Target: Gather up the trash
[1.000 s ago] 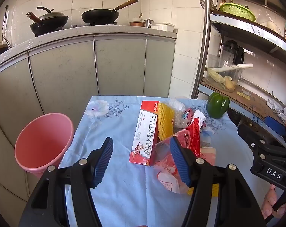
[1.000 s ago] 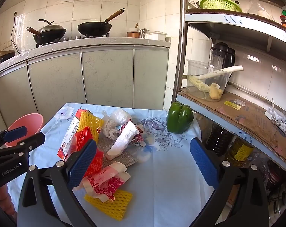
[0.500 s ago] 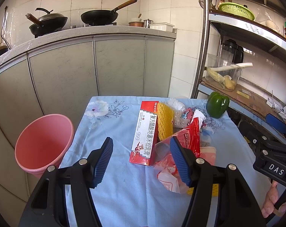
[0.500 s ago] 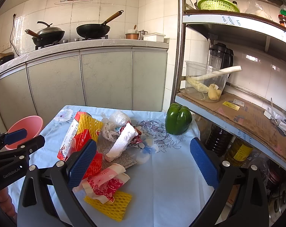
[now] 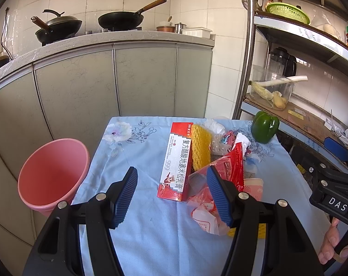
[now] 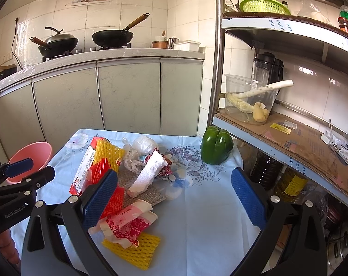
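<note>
Currently both tools gape wide, empty: left tool (image 5: 171, 191) before the red box (image 5: 177, 161), right tool (image 6: 174, 197) over heaped wrappers (image 6: 125, 225) on the tabletop (image 6: 208, 218). Light foam netting (image 6: 132, 250) may slip free short of the pink bin (image 5: 52, 172).

Trash pile (image 6: 137, 179) mid-table, pink bin (image 5: 52, 174) beside

A right gripper (image 6: 174, 197) with fingers spread wide hovers over a bench (image 6: 208, 218), a wrapper pile (image 6: 132, 184) left of a green pepper (image 6: 216, 145).
</note>
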{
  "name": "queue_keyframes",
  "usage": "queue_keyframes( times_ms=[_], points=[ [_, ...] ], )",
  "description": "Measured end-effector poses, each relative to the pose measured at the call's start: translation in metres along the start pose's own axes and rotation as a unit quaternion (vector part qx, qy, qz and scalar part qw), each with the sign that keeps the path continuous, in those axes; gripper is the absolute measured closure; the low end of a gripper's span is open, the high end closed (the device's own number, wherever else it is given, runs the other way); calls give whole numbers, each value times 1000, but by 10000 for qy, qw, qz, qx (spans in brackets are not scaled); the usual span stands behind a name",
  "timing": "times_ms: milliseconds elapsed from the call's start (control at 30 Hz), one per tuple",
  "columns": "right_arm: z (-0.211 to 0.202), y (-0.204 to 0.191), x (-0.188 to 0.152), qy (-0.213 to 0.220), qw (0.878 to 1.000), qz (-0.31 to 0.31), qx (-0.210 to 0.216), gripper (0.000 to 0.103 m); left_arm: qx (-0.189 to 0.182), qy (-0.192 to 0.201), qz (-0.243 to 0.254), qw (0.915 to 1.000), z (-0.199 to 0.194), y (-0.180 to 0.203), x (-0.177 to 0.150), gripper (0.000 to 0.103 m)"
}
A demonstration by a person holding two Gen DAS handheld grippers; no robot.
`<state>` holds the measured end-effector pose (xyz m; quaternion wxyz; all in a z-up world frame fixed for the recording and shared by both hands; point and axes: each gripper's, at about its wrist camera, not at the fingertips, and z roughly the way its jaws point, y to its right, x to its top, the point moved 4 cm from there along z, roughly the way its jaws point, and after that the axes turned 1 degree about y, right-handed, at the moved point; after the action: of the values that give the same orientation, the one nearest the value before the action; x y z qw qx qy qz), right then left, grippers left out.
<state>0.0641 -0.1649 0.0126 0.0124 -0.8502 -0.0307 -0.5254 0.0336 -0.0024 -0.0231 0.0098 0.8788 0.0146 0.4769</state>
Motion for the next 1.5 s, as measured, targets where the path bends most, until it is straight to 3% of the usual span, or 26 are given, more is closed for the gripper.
queue_keyframes(
  times_ms=[1067,1500],
  points=[
    [-3,3,1,66,10000,42,-9,3,-31,5,21,10000,1,-2,-2,41],
    [-3,19,-8,84,9998,157,-35,3,-468,20,-119,9988,4,-32,-10,41]
  ],
)
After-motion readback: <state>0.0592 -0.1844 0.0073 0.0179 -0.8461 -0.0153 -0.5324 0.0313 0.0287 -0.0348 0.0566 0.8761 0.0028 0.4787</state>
